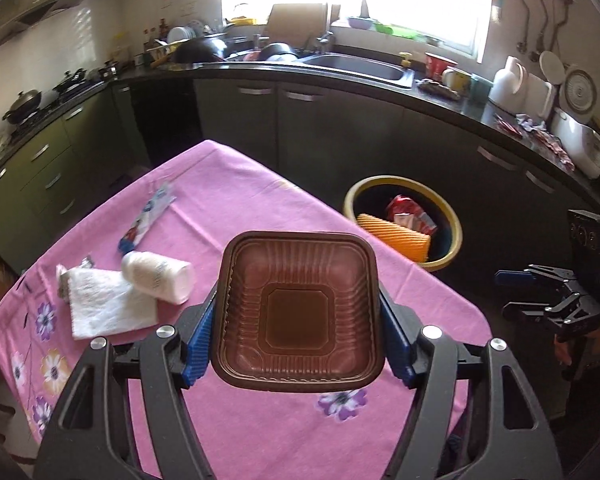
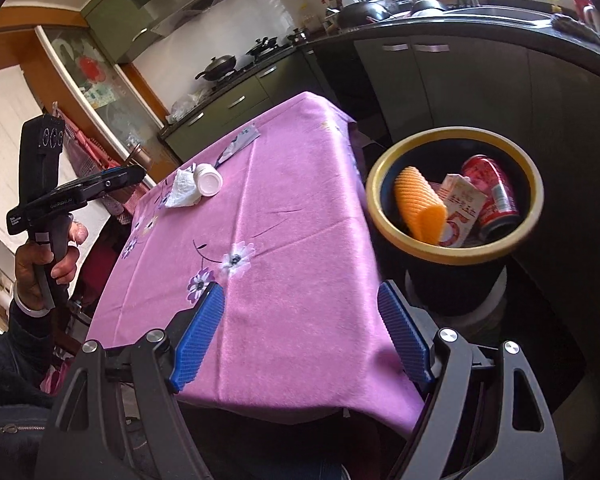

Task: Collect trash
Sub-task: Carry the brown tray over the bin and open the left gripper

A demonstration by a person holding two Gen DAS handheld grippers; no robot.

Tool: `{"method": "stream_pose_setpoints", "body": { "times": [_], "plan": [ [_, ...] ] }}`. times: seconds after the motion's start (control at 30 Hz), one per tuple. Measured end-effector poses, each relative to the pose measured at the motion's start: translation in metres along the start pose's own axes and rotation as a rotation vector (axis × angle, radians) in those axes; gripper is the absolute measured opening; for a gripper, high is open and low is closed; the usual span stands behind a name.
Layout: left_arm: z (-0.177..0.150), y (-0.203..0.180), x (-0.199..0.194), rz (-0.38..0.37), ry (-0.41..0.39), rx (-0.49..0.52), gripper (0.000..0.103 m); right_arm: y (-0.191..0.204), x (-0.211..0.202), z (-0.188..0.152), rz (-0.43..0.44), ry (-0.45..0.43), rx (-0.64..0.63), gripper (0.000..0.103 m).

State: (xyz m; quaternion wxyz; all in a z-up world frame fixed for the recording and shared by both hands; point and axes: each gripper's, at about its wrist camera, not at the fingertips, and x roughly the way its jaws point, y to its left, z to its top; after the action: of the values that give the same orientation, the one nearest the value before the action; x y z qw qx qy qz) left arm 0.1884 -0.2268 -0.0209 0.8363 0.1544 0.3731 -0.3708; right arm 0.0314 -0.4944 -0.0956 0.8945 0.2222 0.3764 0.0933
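Left wrist view: my left gripper (image 1: pixel 296 312) is clamped on a brown plastic food tray (image 1: pixel 298 312), blue pads pressing its two side rims, jaws fairly wide because the tray is wide. Tray hangs over the pink tablecloth (image 1: pixel 228 200). Bin with the yellow rim (image 1: pixel 456 236) sits at 2 o'clock, off the table edge, already holding an orange ridged piece (image 1: pixel 396 236) and a red wrapper (image 1: pixel 408 210). Still on the cloth at 9 to 10 o'clock: white bottle (image 1: pixel 156 276), paper napkin (image 1: pixel 104 308), blue-and-white wrapper (image 1: pixel 148 216). My right gripper (image 1: pixel 540 292) shows at 3 o'clock.

Right wrist view: right gripper (image 2: pixel 300 332) wide apart, nothing between the pads, over the near table corner. Bin (image 2: pixel 384 176) at 2 o'clock, red can (image 2: pixel 490 192) and carton (image 2: pixel 460 208) inside.

Judgement: carry the tray fully past the rim before letting go; it is light and broad, so release low and centred or it may catch the rim.
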Motion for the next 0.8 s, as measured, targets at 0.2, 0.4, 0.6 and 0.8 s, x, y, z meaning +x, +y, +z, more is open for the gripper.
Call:
{"method": "stream_pose_setpoints", "body": {
  "times": [0.2, 0.4, 0.6, 0.8],
  "plan": [
    [0.050, -0.063, 0.066, -0.111, 0.047, 0.082, 0.066, -0.040, -0.021, -0.011, -0.019, -0.029, 0.066, 0.079],
    [0.089, -0.108, 0.146, -0.176, 0.126, 0.122, 0.066, -0.071, -0.037, -0.021, -0.051, -0.044, 0.106, 0.080],
    [0.108, -0.135, 0.235, -0.202, 0.237, 0.112, 0.067, -0.086, -0.045, -0.026, -0.058, -0.057, 0.136, 0.083],
    [0.123, -0.145, 0.294, -0.179, 0.290, 0.081, 0.071, -0.089, -0.043, -0.026, -0.062, -0.050, 0.150, 0.083]
  ]
}}
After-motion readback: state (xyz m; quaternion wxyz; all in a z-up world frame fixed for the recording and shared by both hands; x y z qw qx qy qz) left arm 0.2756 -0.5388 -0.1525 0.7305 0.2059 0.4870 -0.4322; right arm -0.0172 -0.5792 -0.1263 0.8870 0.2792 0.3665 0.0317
